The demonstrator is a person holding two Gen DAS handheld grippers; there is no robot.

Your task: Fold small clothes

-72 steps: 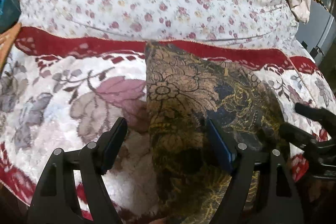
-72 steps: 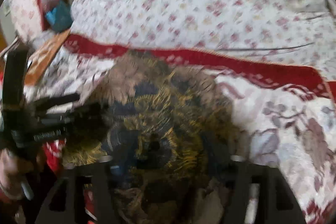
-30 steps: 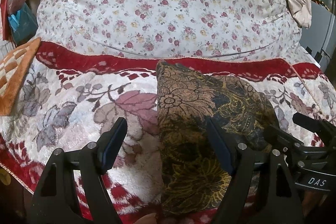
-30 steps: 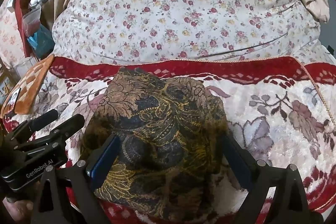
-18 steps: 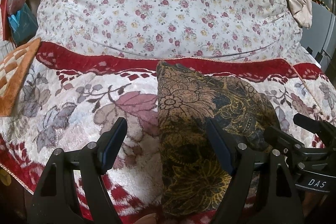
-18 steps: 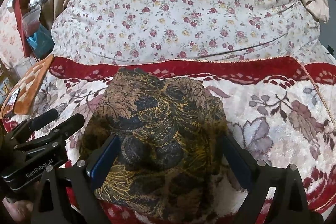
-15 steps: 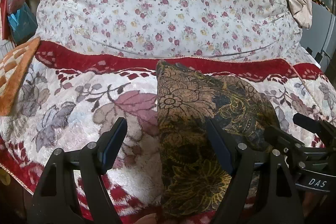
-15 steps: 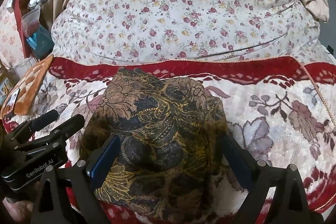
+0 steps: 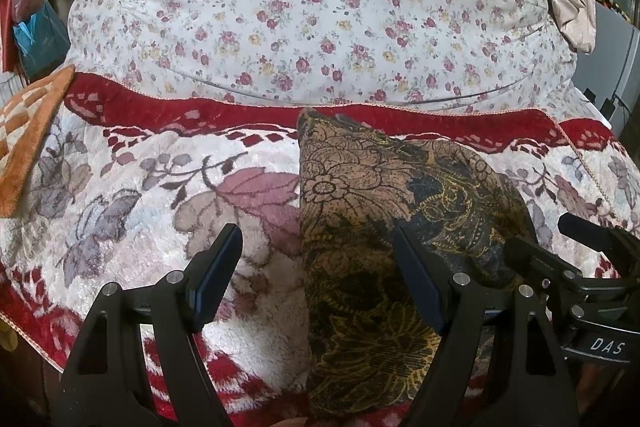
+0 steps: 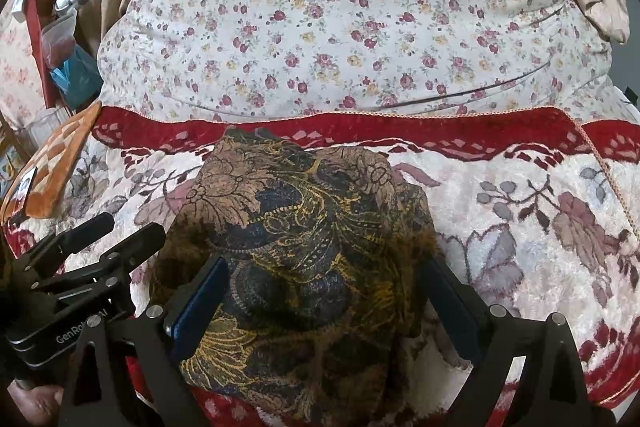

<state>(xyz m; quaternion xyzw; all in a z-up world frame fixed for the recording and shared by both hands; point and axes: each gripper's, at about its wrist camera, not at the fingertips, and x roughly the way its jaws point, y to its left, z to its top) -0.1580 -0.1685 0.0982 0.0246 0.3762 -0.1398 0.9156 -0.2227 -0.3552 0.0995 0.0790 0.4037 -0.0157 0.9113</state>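
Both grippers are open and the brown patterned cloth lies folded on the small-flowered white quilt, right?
Not quite. The brown patterned cloth lies on the red-bordered plush blanket, in front of the small-flowered white quilt; the right wrist view shows it. Left gripper and right gripper are open.

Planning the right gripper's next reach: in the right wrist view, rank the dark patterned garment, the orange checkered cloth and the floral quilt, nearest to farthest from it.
1. Dark patterned garment, between the right gripper fingers.
2. Orange checkered cloth, far left.
3. Floral quilt, beyond the red border.
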